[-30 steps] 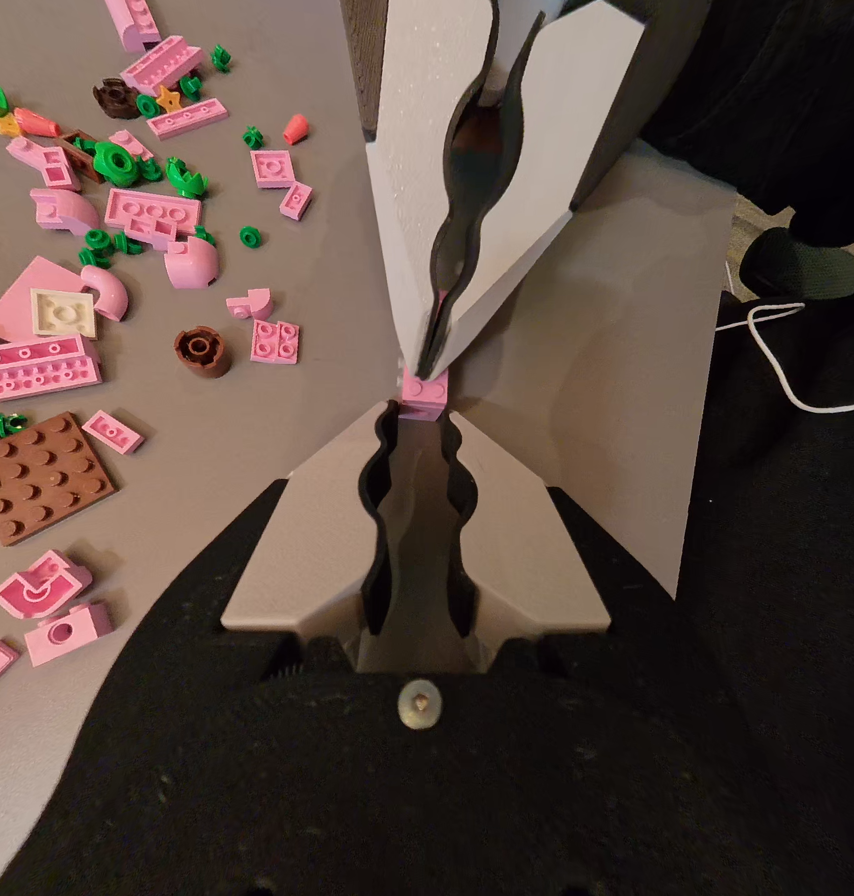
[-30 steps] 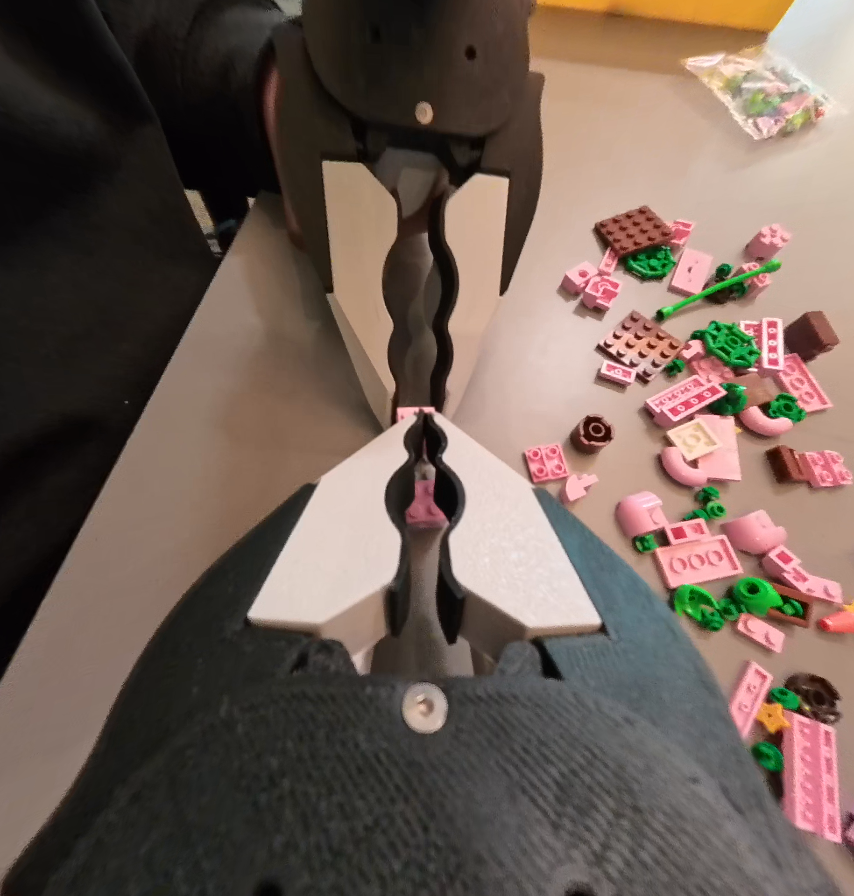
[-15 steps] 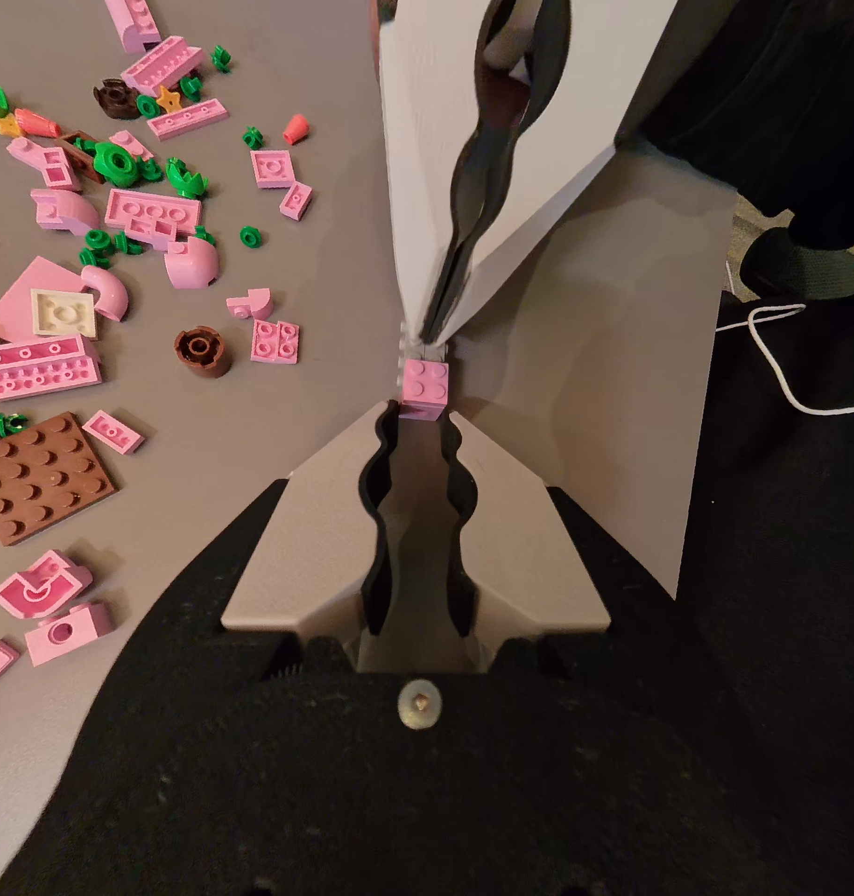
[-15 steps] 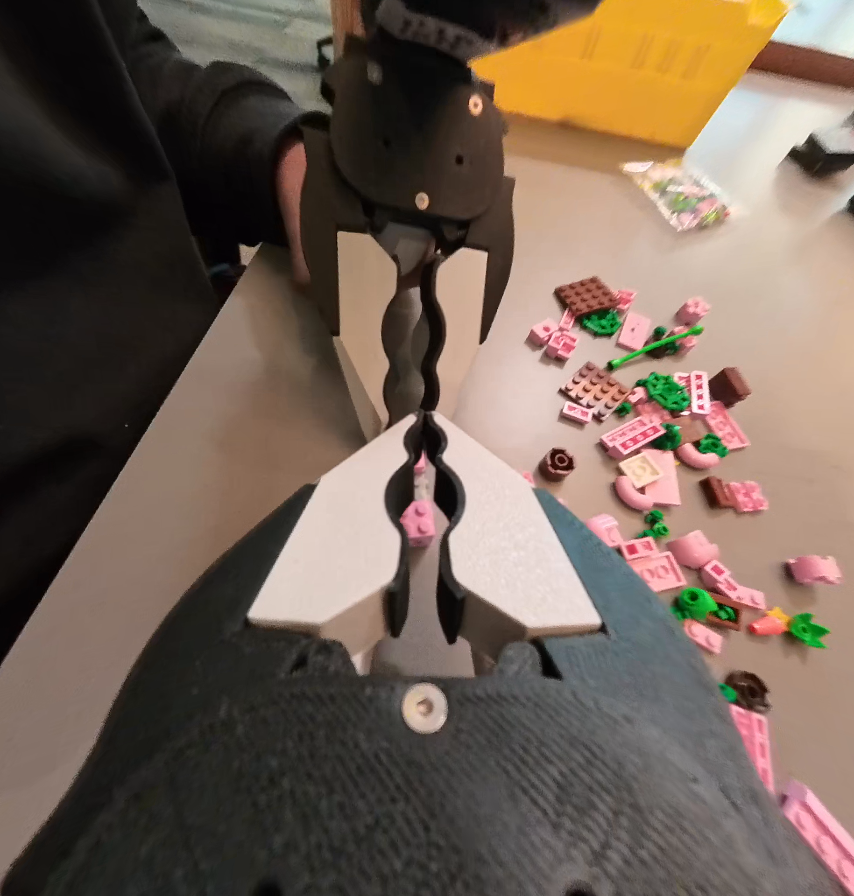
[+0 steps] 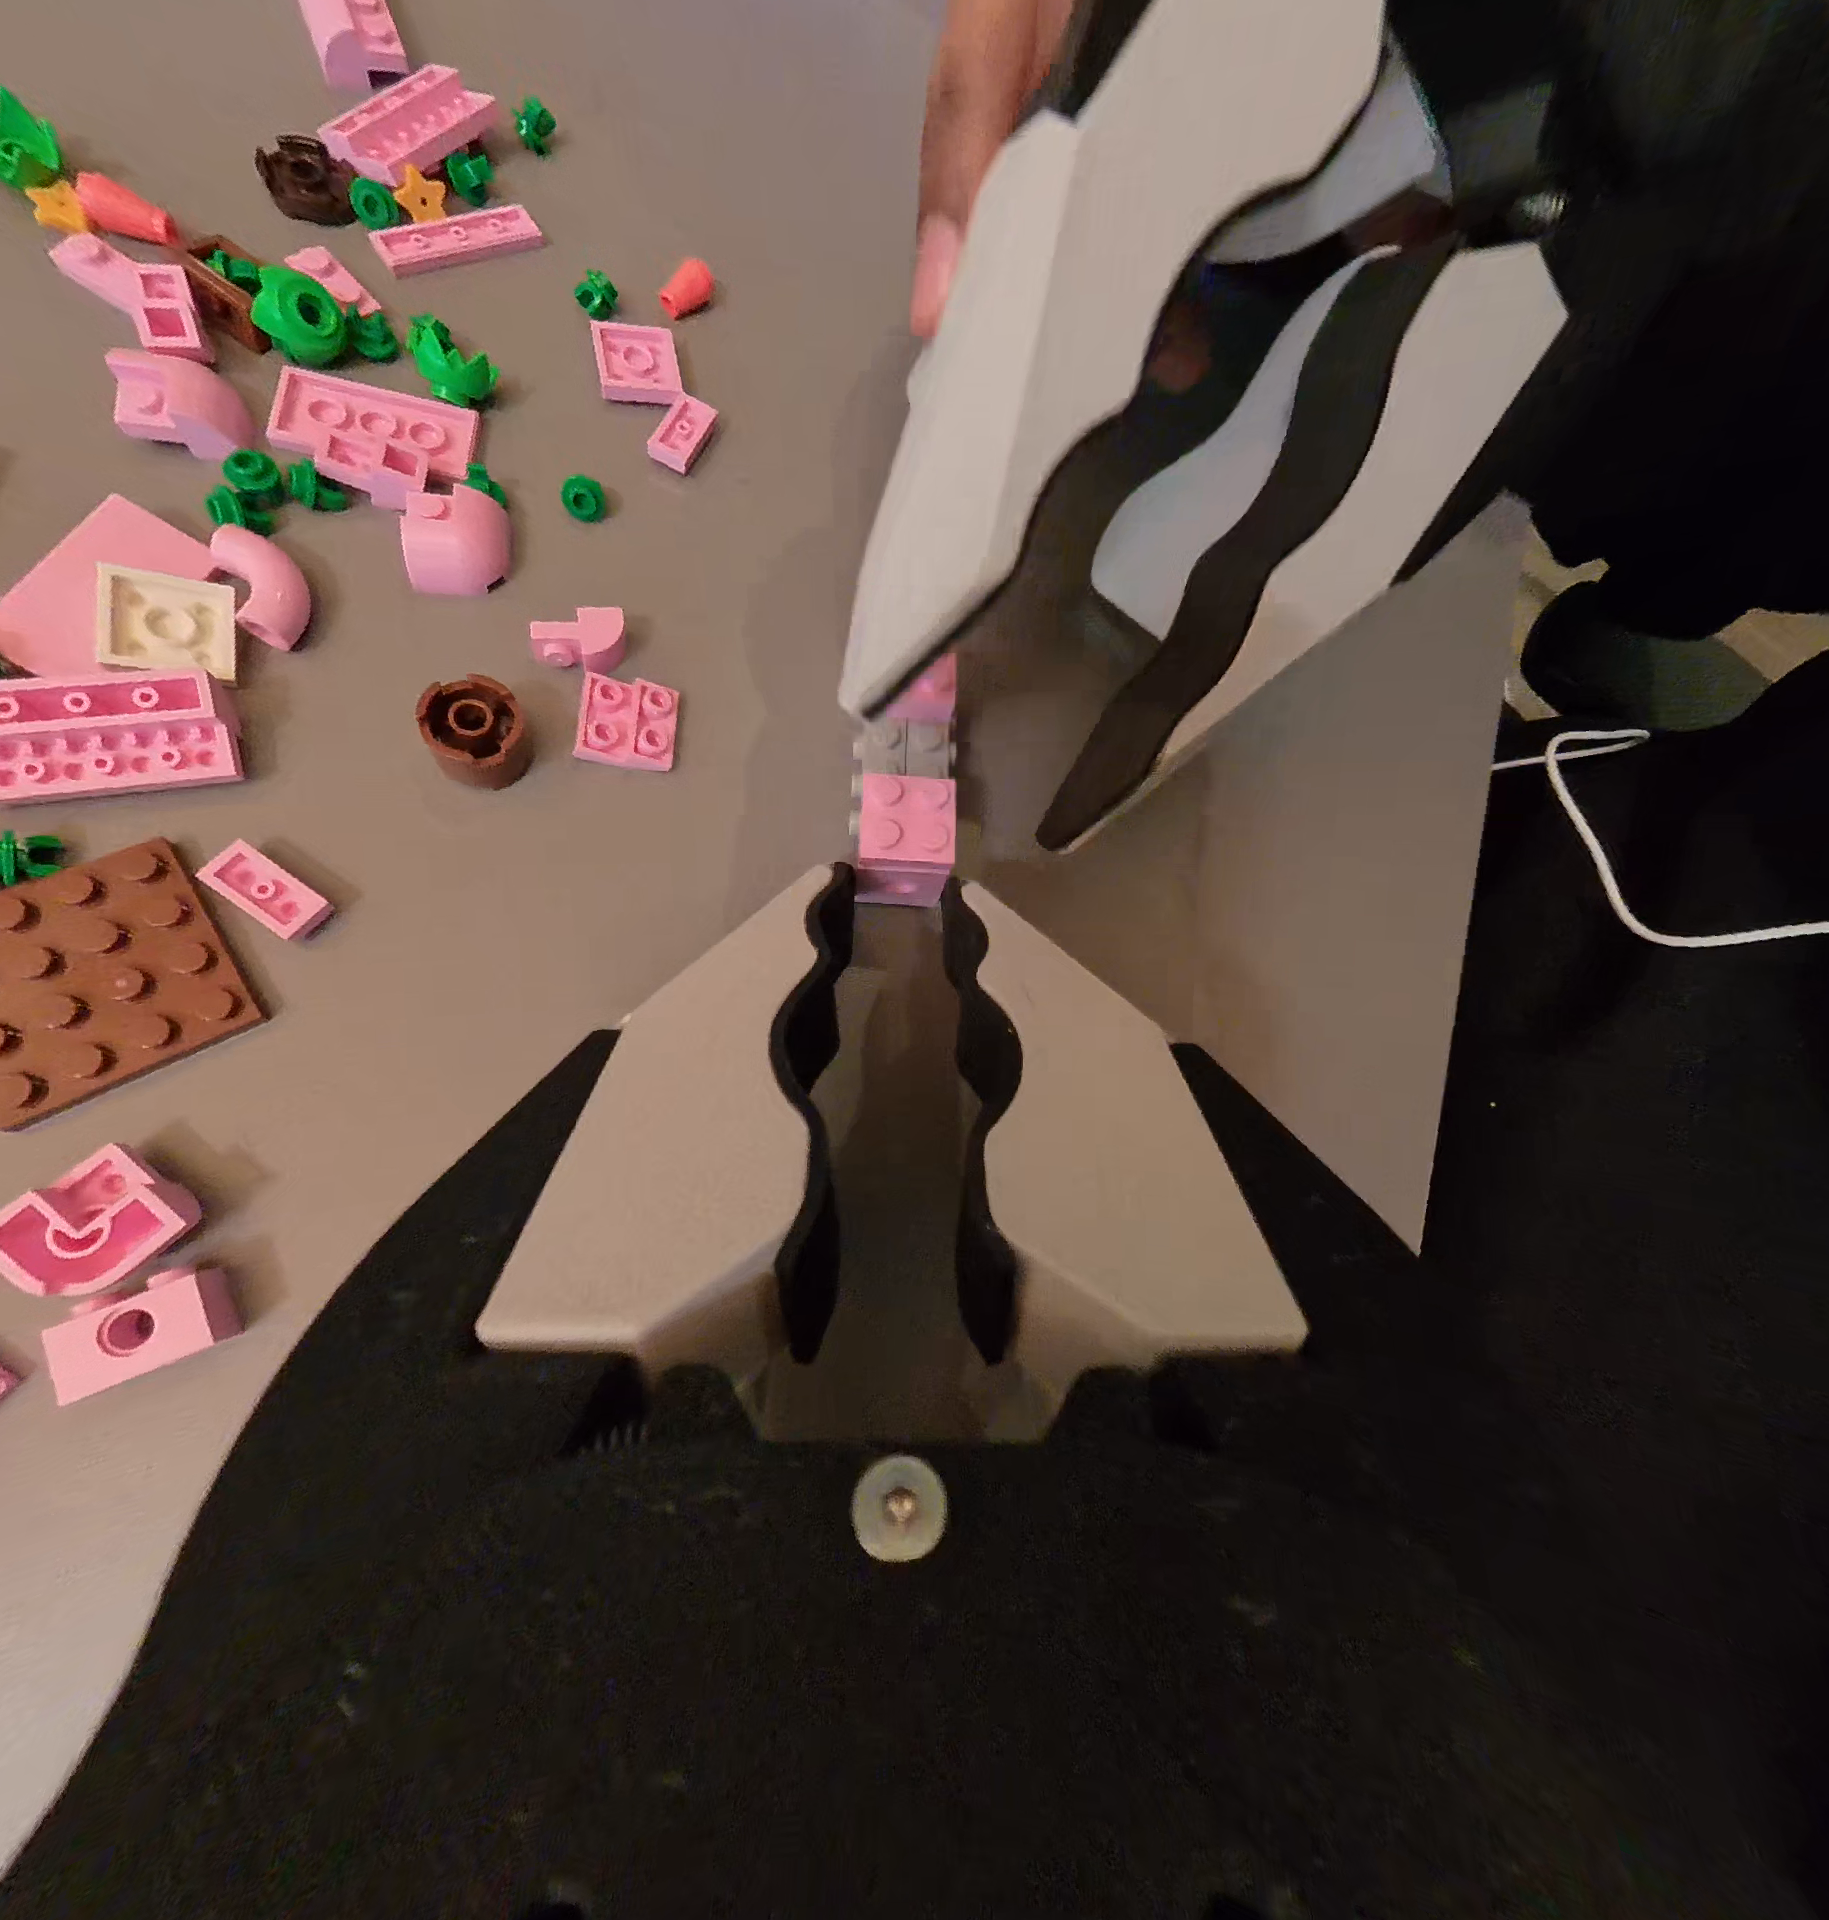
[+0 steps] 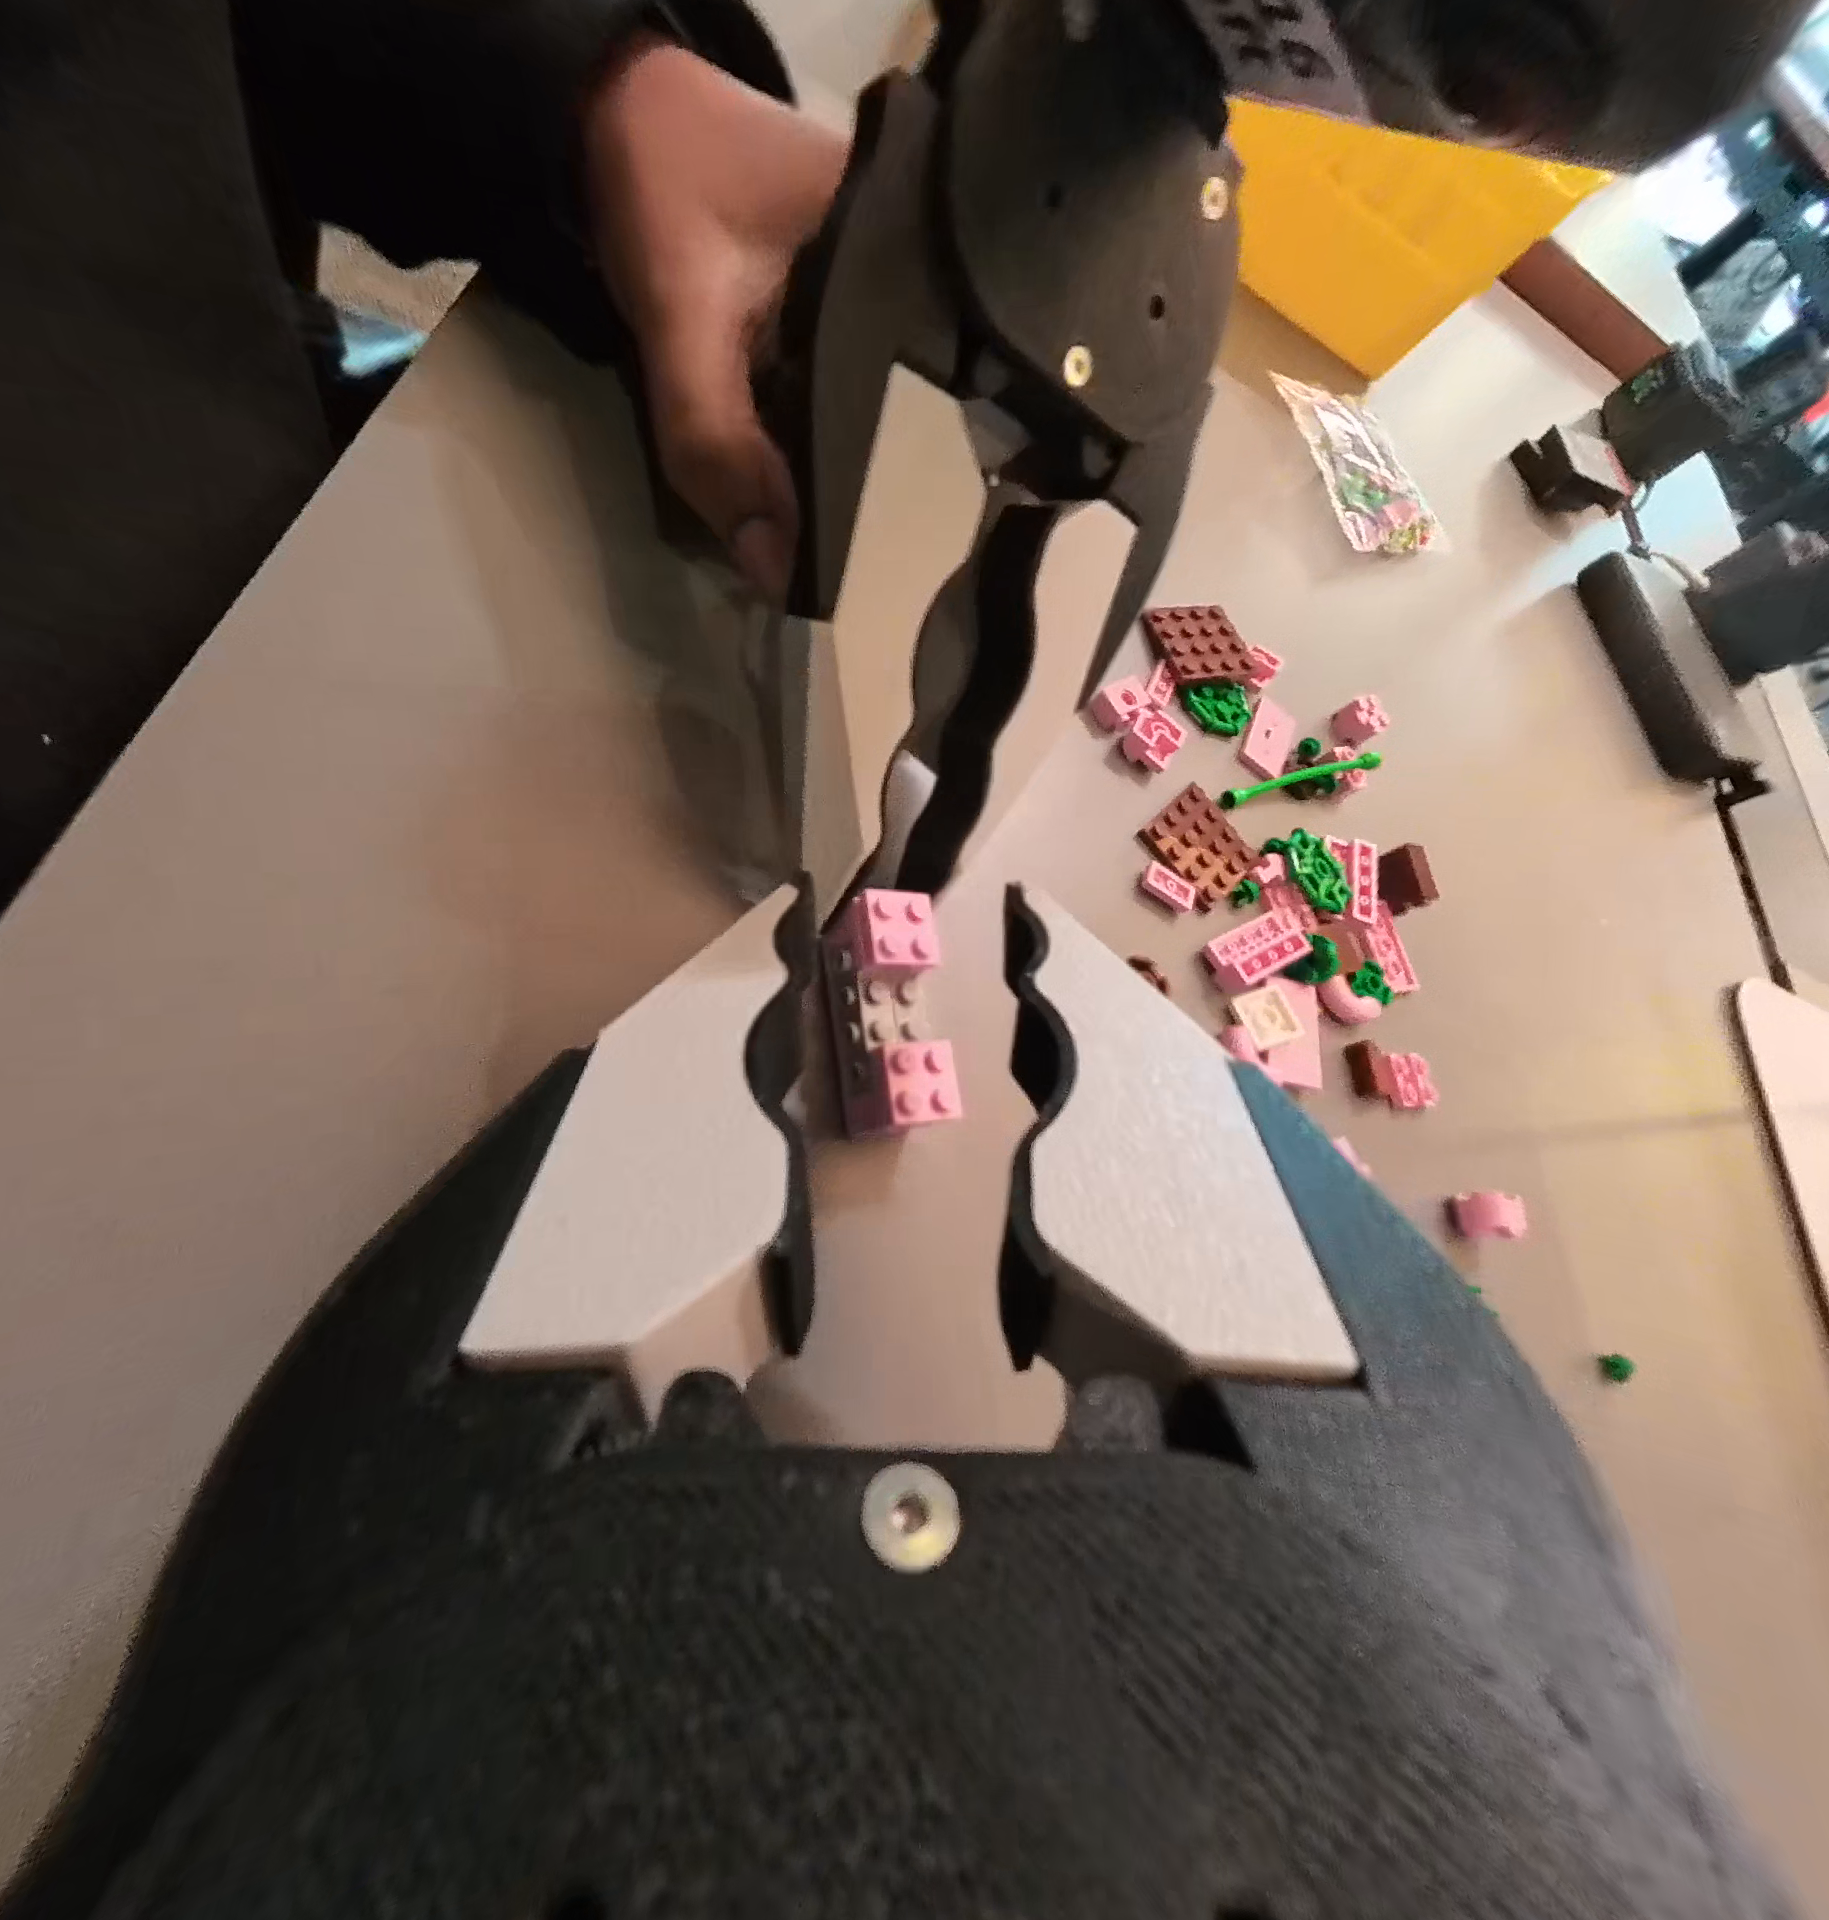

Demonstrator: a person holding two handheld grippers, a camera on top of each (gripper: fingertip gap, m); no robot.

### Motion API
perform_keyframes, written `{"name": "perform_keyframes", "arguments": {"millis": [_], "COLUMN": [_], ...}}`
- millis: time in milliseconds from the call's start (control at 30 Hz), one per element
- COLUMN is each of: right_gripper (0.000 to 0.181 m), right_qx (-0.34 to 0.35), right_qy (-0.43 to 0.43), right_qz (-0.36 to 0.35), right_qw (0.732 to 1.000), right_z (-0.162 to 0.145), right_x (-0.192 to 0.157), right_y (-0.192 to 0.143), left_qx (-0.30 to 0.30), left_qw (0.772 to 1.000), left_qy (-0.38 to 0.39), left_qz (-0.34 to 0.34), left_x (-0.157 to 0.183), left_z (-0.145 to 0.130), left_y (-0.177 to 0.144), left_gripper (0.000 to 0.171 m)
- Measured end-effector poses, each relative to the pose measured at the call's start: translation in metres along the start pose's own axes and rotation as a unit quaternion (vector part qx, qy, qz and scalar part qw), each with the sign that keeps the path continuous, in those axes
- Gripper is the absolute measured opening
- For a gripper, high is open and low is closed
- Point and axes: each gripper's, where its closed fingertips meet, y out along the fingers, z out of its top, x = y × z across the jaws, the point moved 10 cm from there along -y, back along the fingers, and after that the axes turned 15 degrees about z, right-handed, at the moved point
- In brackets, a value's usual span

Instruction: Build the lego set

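At the near corner of the grey worktop (image 5: 785, 468), small pink-and-grey brick assembly (image 6: 894, 1023) held aloft, pinched at its far pink end by the left claw (image 5: 897, 902), closed on it. Right claw (image 6: 905, 1023) spread wide around the assembly, touching only along one finger, gripping nothing. Loose pink, green and brown pieces (image 5: 266, 468) scattered at ten o'clock in the left wrist view. Likely very light, rigid, smooth-sided; joints prone to popping apart under twisting. Best gripped across flat side faces, pressing straight along the studs.
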Motion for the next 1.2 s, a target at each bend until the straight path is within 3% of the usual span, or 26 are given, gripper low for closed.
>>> {"name": "perform_keyframes", "arguments": {"millis": [167, 367, 633, 1200], "right_gripper": [0.053, 0.054, 0.044, 0.024], "right_qx": [0.005, -0.093, -0.16, -0.174], "right_qy": [0.037, -0.077, -0.238, -0.229], "right_qz": [0.015, -0.043, -0.147, -0.155], "right_qw": [0.999, 0.992, 0.946, 0.945], "right_z": [-0.007, -0.004, -0.005, -0.006], "right_x": [0.003, -0.008, -0.02, -0.02], "right_y": [-0.003, 0.011, 0.026, 0.035], "left_qx": [-0.002, 0.015, 0.026, 0.025], "left_qw": [1.0, 0.999, 0.997, 0.997], "left_qy": [0.002, -0.034, -0.074, -0.074], "left_qz": [0.002, -0.011, -0.027, -0.029], "left_x": [0.0, -0.007, -0.014, -0.014], "left_z": [0.0, 0.0, -0.001, -0.001], "left_y": [0.0, -0.003, -0.006, -0.006], "left_gripper": [0.014, 0.014, 0.014, 0.014]}}
